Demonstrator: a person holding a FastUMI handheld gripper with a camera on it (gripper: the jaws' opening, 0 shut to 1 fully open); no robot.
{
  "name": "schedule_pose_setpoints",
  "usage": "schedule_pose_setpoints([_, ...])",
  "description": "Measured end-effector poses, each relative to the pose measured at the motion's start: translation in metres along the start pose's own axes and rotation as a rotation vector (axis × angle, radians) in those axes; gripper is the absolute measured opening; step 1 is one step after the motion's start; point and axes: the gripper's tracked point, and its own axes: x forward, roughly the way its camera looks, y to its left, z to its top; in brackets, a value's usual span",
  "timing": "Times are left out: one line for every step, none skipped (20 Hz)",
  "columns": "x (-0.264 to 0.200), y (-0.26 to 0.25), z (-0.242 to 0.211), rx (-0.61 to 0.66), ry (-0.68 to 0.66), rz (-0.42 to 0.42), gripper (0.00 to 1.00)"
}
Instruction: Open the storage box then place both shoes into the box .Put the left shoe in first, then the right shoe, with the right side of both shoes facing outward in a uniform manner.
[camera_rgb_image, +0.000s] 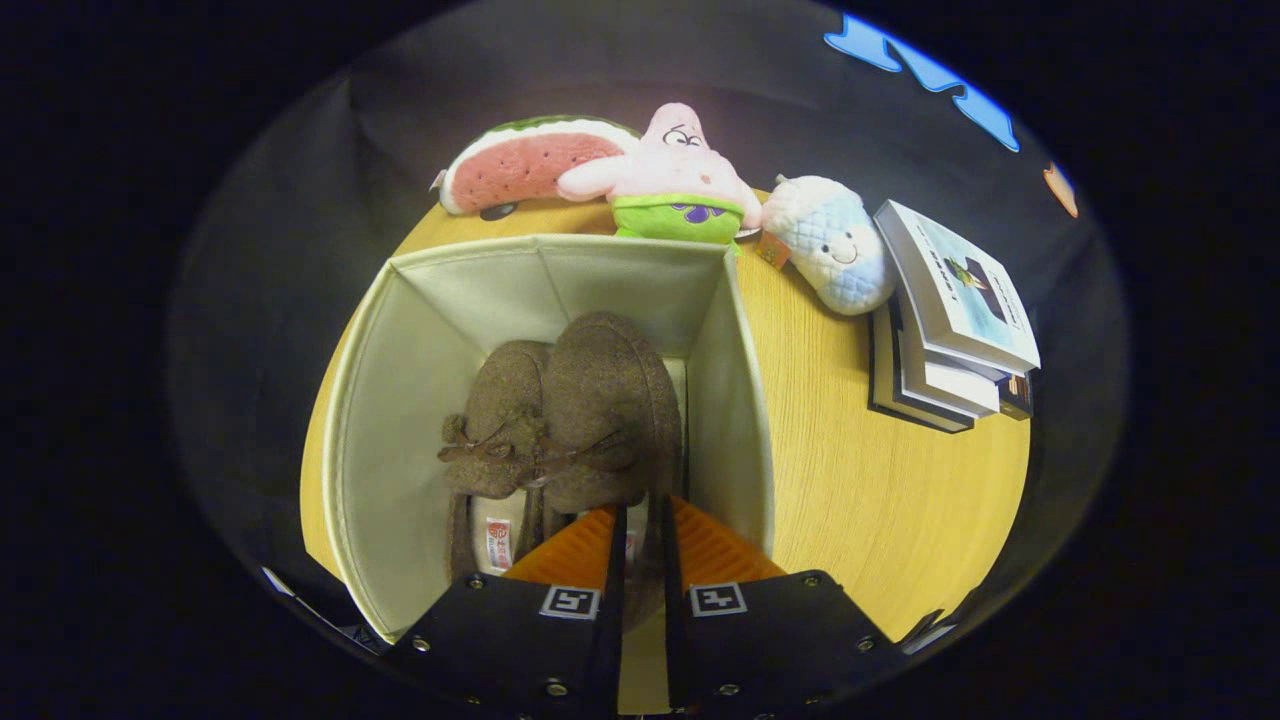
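An open cream fabric storage box (400, 420) stands on the wooden table, just ahead of my fingers. Two brown felt shoes with bow laces lie inside it, side by side, toes pointing away from me. The farther-left shoe (500, 400) rests lower in the box. The other shoe (605, 400) sits higher and closer to the box's right wall. My gripper (640, 525) reaches down into the box, and its fingers are pressed together on the heel rim of this higher shoe. The heel itself is hidden behind the fingers.
Behind the box, along the table's (880, 500) far edge, lie a watermelon plush (530, 165), a pink star plush (680, 170) and a white pineapple plush (835, 245). A stack of books (950, 330) sits to the right. Bare wood lies between the box and the books.
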Motion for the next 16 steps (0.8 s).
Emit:
schedule_pose_setpoints([-0.01, 0.0, 0.007, -0.006, -0.046, 0.023, 0.21])
schedule_pose_setpoints([-0.021, -0.006, 0.02, -0.014, -0.098, 0.028, 0.31])
schedule_pose_setpoints([-0.037, -0.012, 0.032, -0.021, -0.154, 0.038, 0.33])
schedule_pose_setpoints([-0.052, -0.016, 0.043, -0.021, -0.219, 0.057, 0.33])
schedule_pose_setpoints([-0.07, -0.025, 0.055, -0.016, -0.284, 0.059, 0.33])
schedule_pose_setpoints([-0.086, -0.038, 0.065, -0.011, -0.351, 0.054, 0.33])
schedule_pose_setpoints([-0.103, -0.052, 0.075, 0.002, -0.411, 0.044, 0.33])
schedule_pose_setpoints([-0.119, -0.063, 0.083, 0.022, -0.47, 0.042, 0.33])
schedule_pose_setpoints([-0.133, -0.075, 0.091, 0.038, -0.523, 0.037, 0.33])
schedule_pose_setpoints([-0.147, -0.087, 0.095, 0.051, -0.566, 0.029, 0.33])
schedule_pose_setpoints([-0.166, -0.1, 0.099, 0.062, -0.606, 0.017, 0.33])
schedule_pose_setpoints([-0.18, -0.114, 0.104, 0.078, -0.657, -0.001, 0.33])
schedule_pose_setpoints([-0.194, -0.127, 0.109, 0.09, -0.709, -0.014, 0.33])
schedule_pose_setpoints([-0.207, -0.135, 0.114, 0.085, -0.762, -0.013, 0.33])
schedule_pose_setpoints([-0.218, -0.147, 0.115, 0.081, -0.806, -0.034, 0.33])
schedule_pose_setpoints([-0.231, -0.164, 0.115, 0.082, -0.85, -0.053, 0.33])
